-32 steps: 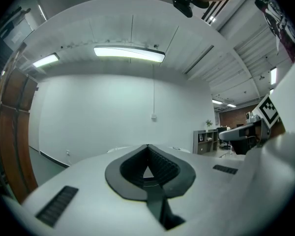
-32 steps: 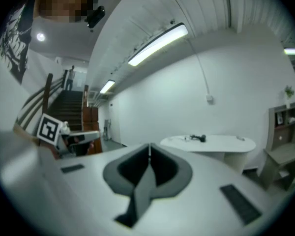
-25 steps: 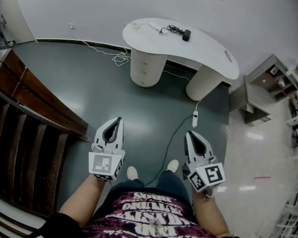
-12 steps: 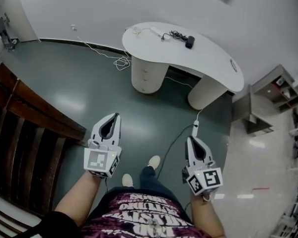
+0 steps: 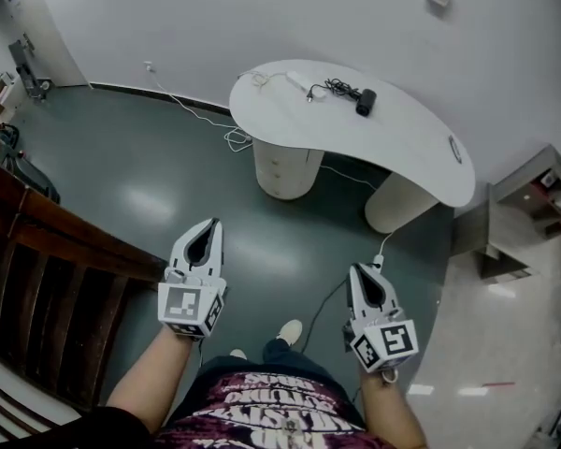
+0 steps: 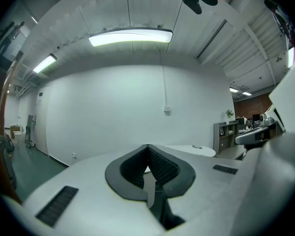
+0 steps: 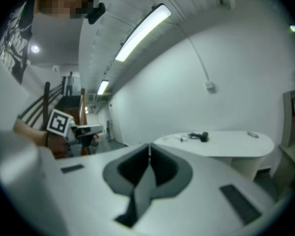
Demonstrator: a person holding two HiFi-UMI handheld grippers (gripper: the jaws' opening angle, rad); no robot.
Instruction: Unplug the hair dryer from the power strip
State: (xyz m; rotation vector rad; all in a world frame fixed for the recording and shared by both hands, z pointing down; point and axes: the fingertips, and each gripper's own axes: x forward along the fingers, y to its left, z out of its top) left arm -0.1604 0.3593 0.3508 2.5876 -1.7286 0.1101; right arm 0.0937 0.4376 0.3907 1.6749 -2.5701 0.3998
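Left gripper [image 5: 212,223]: held out ahead of the torso, pointing forward and about level.
Left jaws: pressed together tip to tip, nothing between the pads.
Left marker cube [image 5: 189,309]: at the rear end of the gripper, behind the jaws, one face turned up towards the head.
Left forearm [image 5: 145,386]: bare, reaching forward behind the cube.
Right gripper [image 5: 353,269]: out ahead on the other side, tipped slightly down, well apart from the left one.
Right jaws: closed, tips meeting, empty.
Right marker cube [image 5: 385,338]: behind the jaws, tilted.
Right forearm [image 5: 393,417]: bare, close beside the torso.
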